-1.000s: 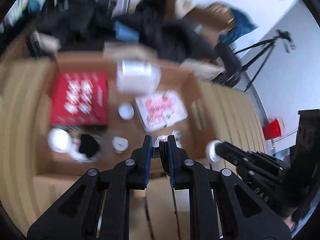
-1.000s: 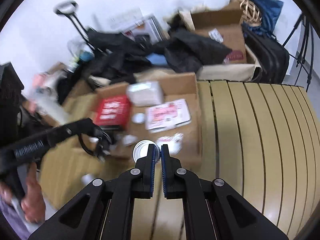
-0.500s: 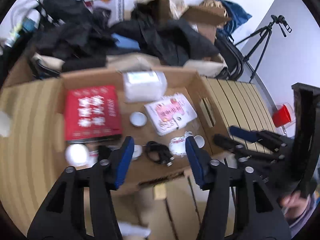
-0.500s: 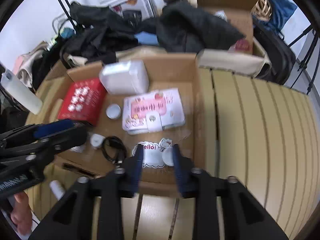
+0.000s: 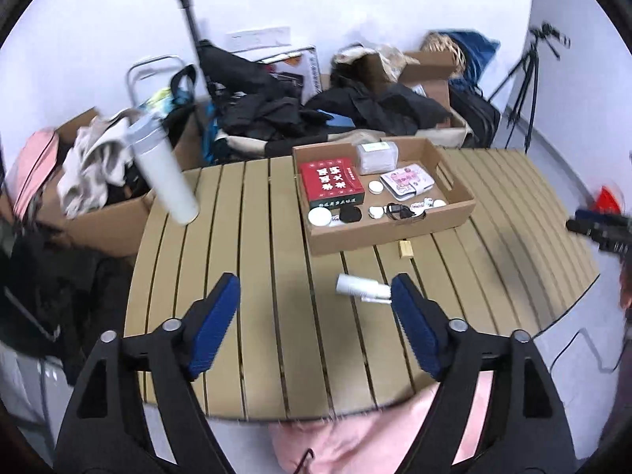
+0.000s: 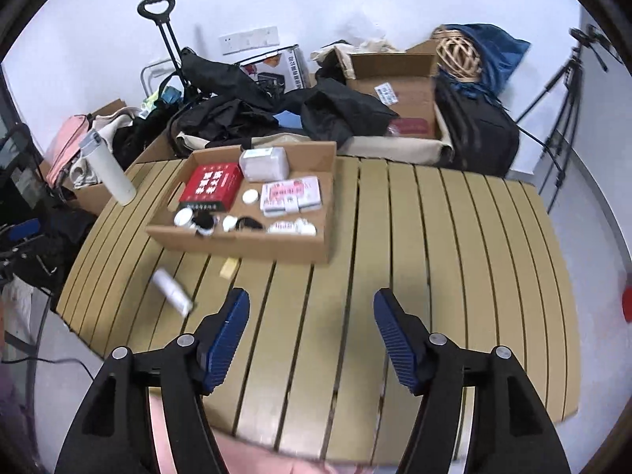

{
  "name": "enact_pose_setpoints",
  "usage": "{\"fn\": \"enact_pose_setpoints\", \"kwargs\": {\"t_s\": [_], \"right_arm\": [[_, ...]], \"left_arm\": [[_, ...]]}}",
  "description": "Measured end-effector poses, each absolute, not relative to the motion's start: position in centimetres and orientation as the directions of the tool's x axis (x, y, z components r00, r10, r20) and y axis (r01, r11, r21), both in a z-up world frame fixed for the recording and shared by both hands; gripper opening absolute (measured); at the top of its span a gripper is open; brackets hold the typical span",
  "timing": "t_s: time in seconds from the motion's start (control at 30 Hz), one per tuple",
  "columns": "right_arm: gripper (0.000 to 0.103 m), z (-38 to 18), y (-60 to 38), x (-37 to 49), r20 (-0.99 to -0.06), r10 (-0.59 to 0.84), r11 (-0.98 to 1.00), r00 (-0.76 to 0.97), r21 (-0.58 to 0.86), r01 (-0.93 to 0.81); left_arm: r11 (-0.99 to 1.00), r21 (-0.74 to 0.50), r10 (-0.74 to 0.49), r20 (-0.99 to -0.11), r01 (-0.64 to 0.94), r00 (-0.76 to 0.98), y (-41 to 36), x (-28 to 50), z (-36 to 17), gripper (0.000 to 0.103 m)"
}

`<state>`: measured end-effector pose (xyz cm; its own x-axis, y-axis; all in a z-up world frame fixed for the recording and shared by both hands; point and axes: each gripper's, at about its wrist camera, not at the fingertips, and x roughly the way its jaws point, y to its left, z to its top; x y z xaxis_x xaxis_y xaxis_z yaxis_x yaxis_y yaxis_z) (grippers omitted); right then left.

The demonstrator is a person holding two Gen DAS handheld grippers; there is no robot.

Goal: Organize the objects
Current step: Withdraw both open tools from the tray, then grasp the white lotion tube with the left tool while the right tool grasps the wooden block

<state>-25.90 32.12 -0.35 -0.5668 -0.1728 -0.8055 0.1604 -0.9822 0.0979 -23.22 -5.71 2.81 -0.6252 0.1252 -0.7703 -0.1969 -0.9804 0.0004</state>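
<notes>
both grippers — left (image 5: 314,300) and right (image 6: 311,314) — are opening wide, holding nothing, above the slatted table (image 6: 454,237); a white tube (image 5: 361,287) lies loose near the cardboard tray (image 5: 389,229) of sorted items.

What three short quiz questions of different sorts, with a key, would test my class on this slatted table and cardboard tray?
1. True or false: the red box lies inside the cardboard tray.
2. Which lies on the table outside the tray: A) the white tube, B) the black cable, C) the pink case?
3. Fill in: the tall white bottle stands ___ the tray.

Key: 1 true; 2 A; 3 outside.
</notes>
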Motion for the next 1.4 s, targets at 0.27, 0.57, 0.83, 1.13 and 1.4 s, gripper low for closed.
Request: {"fn": "enact_pose_setpoints", "kwargs": {"t_s": [0.27, 0.57, 0.83, 1.13, 1.4], "right_arm": [[0.070, 0.1, 30.1, -17.7, -0.762, -0.211, -0.976, -0.613, 0.135, 0.169], [0.073, -4.2, 26.3, -9.0, -0.787, -0.282, -0.956, -0.548, 0.185, 0.226], [0.073, -4.2, 25.6, -9.2, -0.778, -0.267, -0.961, -0.569, 0.168, 0.220], [0.073, -7.9, 25.2, -13.8, -0.822, -0.251, -0.967, -0.511, 0.187, 0.173], [0.073, -11.9, 22.6, -24.3, -0.809, -0.237, -0.965, -0.538, 0.132, 0.226]], "left_arm": [[-0.979, -0.168, 0.205, -0.730, -0.120, -0.652, -7.4, -15.5, 2.6, 0.087], [-0.954, -0.273, 0.294, -0.793, -0.121, -0.533, -5.5, -9.5, -2.9, 0.087], [-0.961, -0.252, 0.272, -0.792, -0.113, -0.547, -5.6, -9.7, -3.6, 0.087], [-0.973, -0.199, 0.231, -0.823, -0.116, -0.519, -5.2, -15.0, -8.6, 0.092], [-0.926, -0.375, 0.351, -0.822, -0.036, -0.448, -3.2, -24.7, -13.7, 0.089]]}}
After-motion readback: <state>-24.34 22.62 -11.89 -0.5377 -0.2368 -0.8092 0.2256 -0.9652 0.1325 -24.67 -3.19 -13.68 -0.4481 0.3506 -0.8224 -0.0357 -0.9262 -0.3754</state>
